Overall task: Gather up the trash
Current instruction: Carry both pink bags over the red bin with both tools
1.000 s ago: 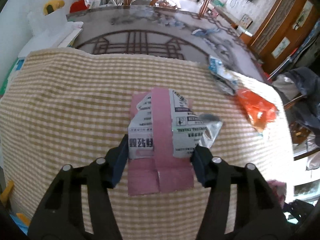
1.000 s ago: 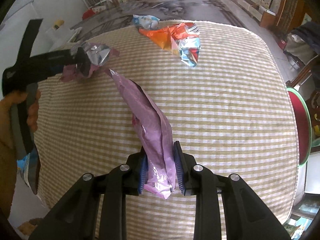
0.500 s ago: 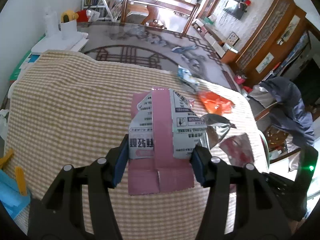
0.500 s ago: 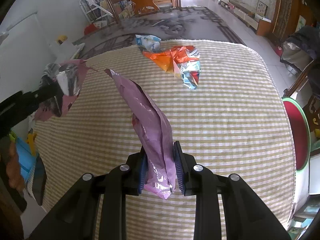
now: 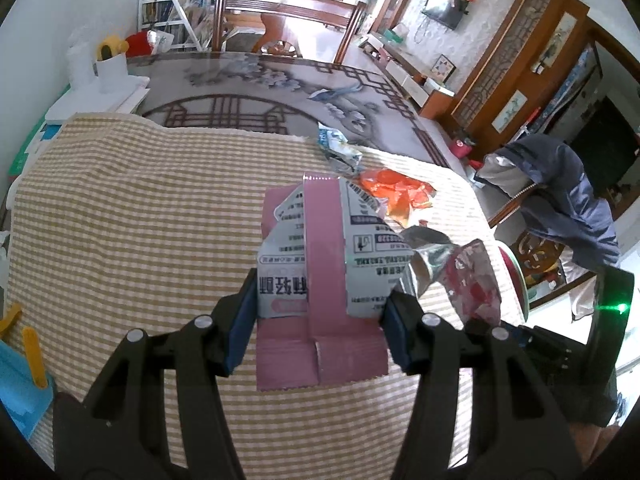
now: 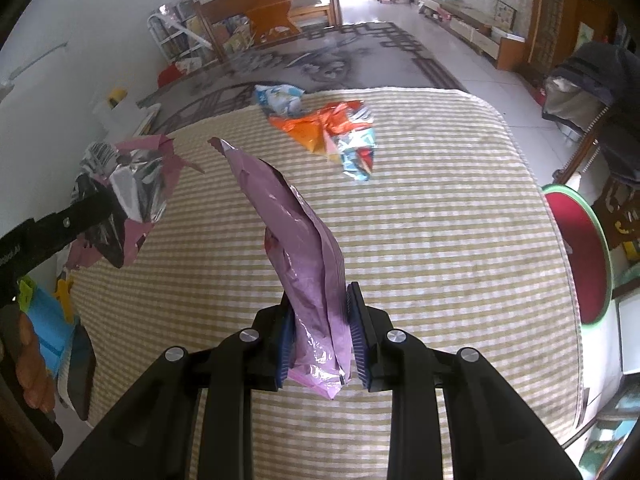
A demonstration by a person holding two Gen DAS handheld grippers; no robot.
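My left gripper (image 5: 320, 320) is shut on a flattened pink and white printed wrapper (image 5: 324, 276), held above the checked tablecloth (image 5: 132, 216). Its silver inner side (image 6: 136, 184) shows in the right wrist view at the left. My right gripper (image 6: 320, 336) is shut on a crumpled purple foil bag (image 6: 304, 248) that stands up from the jaws. That bag's foil side (image 5: 472, 276) shows at the right of the left wrist view. An orange wrapper (image 6: 316, 128), a blue and red wrapper (image 6: 356, 152) and a light blue wrapper (image 6: 280, 98) lie at the cloth's far edge.
A red round stool with a green rim (image 6: 580, 256) stands right of the table. A jacket hangs over a chair (image 5: 560, 208) further right. A patterned rug (image 5: 248, 92) and a wooden chair (image 5: 280, 12) lie beyond. Blue and yellow items (image 5: 24, 372) sit at the left edge.
The left gripper has lifted with its wrapper and swung back, showing more of the room. The right gripper rose a little with the purple bag. Both grips are unchanged.
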